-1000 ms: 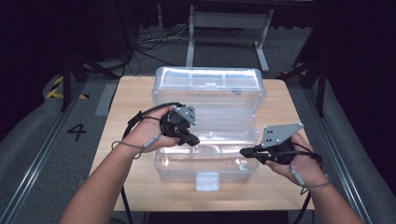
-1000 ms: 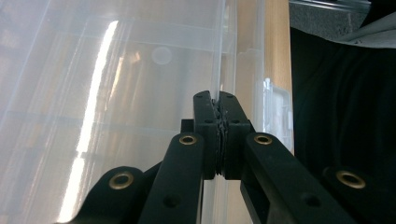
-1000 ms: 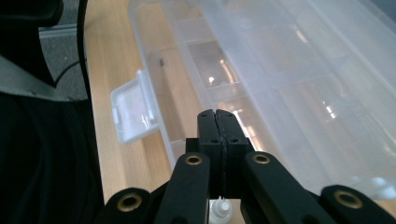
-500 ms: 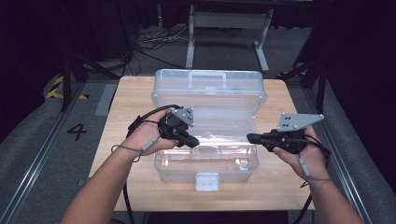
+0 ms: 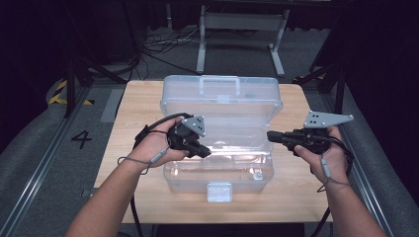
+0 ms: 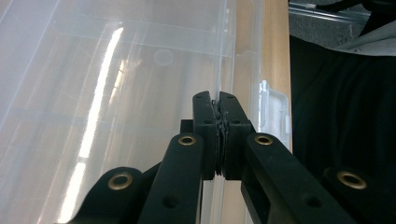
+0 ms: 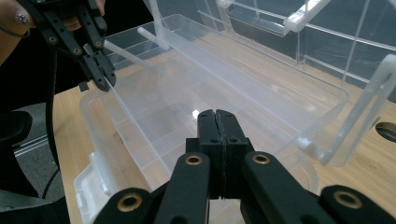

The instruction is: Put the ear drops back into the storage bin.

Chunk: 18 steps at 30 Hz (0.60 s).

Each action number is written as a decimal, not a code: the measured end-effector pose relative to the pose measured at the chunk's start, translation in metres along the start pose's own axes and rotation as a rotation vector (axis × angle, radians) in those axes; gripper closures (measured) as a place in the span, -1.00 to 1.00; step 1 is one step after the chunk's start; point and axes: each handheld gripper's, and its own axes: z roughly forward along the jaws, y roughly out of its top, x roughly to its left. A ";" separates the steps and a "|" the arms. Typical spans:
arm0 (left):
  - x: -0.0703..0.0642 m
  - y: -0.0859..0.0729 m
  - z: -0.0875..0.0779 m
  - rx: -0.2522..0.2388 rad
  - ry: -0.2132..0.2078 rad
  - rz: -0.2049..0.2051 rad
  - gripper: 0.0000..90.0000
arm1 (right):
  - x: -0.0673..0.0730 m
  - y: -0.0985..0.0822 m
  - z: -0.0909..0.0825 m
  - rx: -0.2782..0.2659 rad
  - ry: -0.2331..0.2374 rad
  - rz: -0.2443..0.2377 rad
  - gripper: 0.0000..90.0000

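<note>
Left claw (image 6: 219, 108) pinches the clear box (image 6: 116, 93) wall; right claw (image 7: 217, 122) closed, empty.

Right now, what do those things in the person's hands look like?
Each hand holds a black claw: the left claw and right claw have two flat jaws on hinged links with brass-coloured rivets. A grey three-cornered plate tops each, and thin cables trail by the wrists. The forearms are bare.

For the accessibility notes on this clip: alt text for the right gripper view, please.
The right gripper's two black jaws are shut together with nothing between them, above the open clear plastic storage box on the light wooden table. At upper left, the left gripper pinches the box's side wall.
</note>
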 end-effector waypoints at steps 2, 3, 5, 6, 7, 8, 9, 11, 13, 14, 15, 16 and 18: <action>-0.001 0.000 0.000 0.000 0.004 0.004 0.95 | -0.001 0.000 0.000 -0.004 -0.004 0.007 1.00; -0.001 0.000 0.000 0.003 0.006 0.006 0.95 | -0.003 0.000 0.000 -0.009 -0.011 0.015 1.00; -0.002 0.000 0.001 0.004 0.008 0.006 0.95 | -0.005 -0.001 0.000 -0.015 -0.019 0.027 1.00; -0.003 0.000 0.001 0.007 0.009 0.006 0.95 | -0.006 -0.001 0.000 -0.018 -0.021 0.033 1.00; -0.004 0.000 0.001 0.010 0.012 0.007 0.95 | -0.008 -0.001 0.000 -0.027 -0.021 0.045 1.00; -0.004 0.000 0.001 0.013 0.013 0.008 0.95 | -0.009 0.000 0.000 -0.034 -0.025 0.048 1.00; -0.005 0.000 0.001 0.016 0.015 0.006 0.95 | -0.010 0.000 0.000 -0.036 -0.025 0.054 1.00; -0.006 0.001 0.001 0.019 0.017 0.007 0.95 | -0.011 0.000 0.000 -0.039 -0.027 0.061 1.00; -0.007 0.001 0.002 0.026 0.023 0.010 0.95 | -0.012 0.000 0.000 -0.043 -0.030 0.069 1.00; -0.008 0.001 0.003 0.028 0.024 0.016 0.95 | -0.013 0.000 -0.001 -0.044 -0.030 0.073 1.00; -0.009 0.001 0.003 0.030 0.025 0.015 0.95 | -0.015 -0.001 -0.001 -0.051 -0.034 0.082 1.00; -0.009 0.001 0.003 0.030 0.025 0.015 0.95 | -0.016 -0.001 -0.001 -0.054 -0.037 0.086 1.00; -0.010 0.001 0.004 0.037 0.026 0.021 0.95 | -0.017 -0.001 -0.002 -0.060 -0.043 0.097 1.00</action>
